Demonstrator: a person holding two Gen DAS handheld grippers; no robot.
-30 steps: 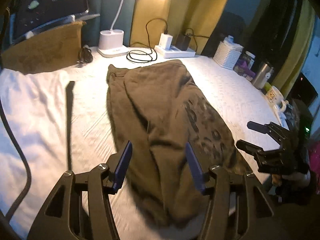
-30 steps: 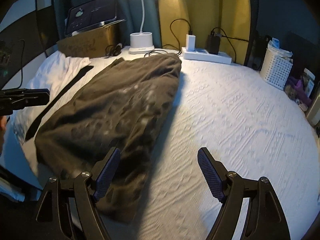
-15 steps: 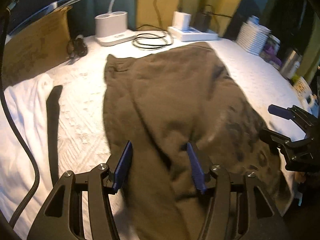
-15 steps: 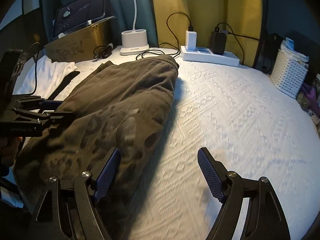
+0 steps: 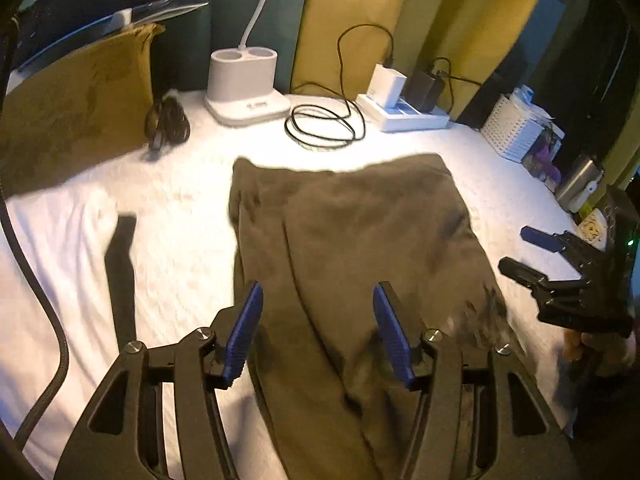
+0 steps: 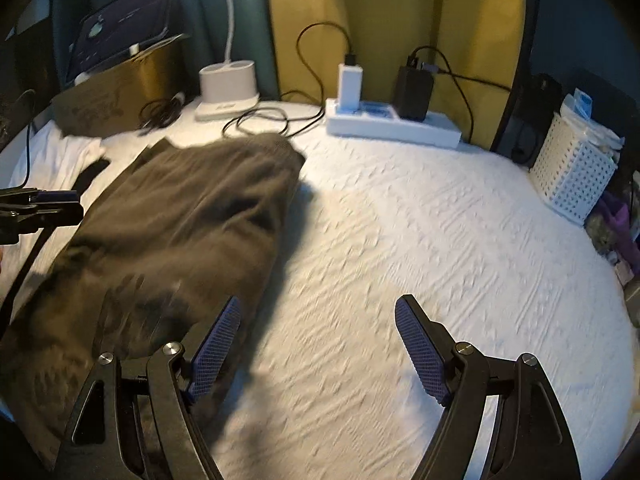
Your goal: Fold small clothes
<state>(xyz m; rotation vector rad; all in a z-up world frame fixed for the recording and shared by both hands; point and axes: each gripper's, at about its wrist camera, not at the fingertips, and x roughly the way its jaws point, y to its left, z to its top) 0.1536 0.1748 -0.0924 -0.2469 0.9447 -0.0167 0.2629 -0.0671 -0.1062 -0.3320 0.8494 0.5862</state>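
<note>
White textured bed (image 6: 420,240) fills both views. Brown garment (image 5: 352,248) lies flat across centre frame in the left view, left of centre in the right view. Left gripper (image 5: 318,330), fingers spread wide and empty, hovers over its lower centre; right gripper (image 6: 320,350), equally wide and empty, straddles its right edge. Lamp base (image 5: 246,80), upper centre.

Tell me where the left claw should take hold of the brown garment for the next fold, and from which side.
Probably the near end of the brown garment, coming in low from the near edge of the bed. It lies lengthwise away from the open left claw, its near end already between the fingers. The far end sits beside the coiled cable.
</note>
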